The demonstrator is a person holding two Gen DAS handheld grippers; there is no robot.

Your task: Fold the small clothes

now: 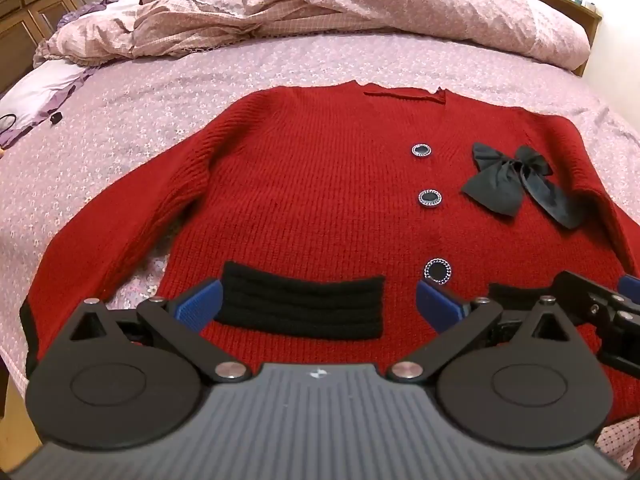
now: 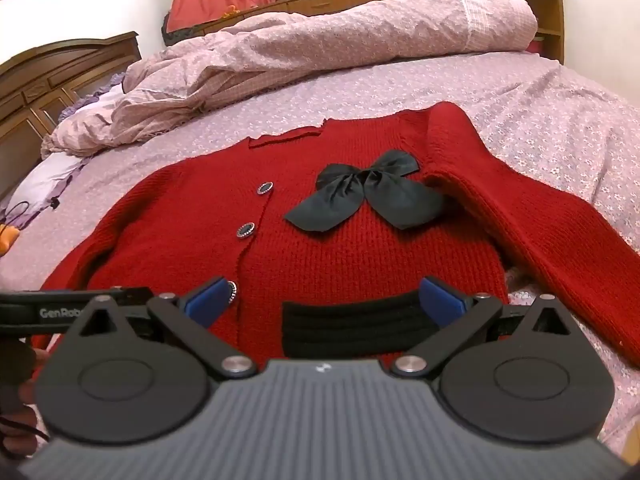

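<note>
A small red knit cardigan (image 1: 312, 200) lies flat, front up, on the bed, with three dark buttons, a black bow (image 1: 516, 184) and black pocket bands (image 1: 304, 308). It also shows in the right wrist view (image 2: 340, 248), with its bow (image 2: 364, 196) and one pocket band (image 2: 352, 328). My left gripper (image 1: 318, 306) is open and empty, low over the hem at the left pocket band. My right gripper (image 2: 328, 306) is open and empty over the hem at the right pocket band. The right gripper also shows in the left wrist view (image 1: 600, 304), beside the left one.
The bed has a lilac flowered sheet (image 1: 200, 76). A rumpled pink duvet (image 1: 320, 4) lies along the far side. A wooden headboard (image 2: 60, 80) stands at the left. Small dark items (image 1: 54, 118) lie at the left edge of the bed.
</note>
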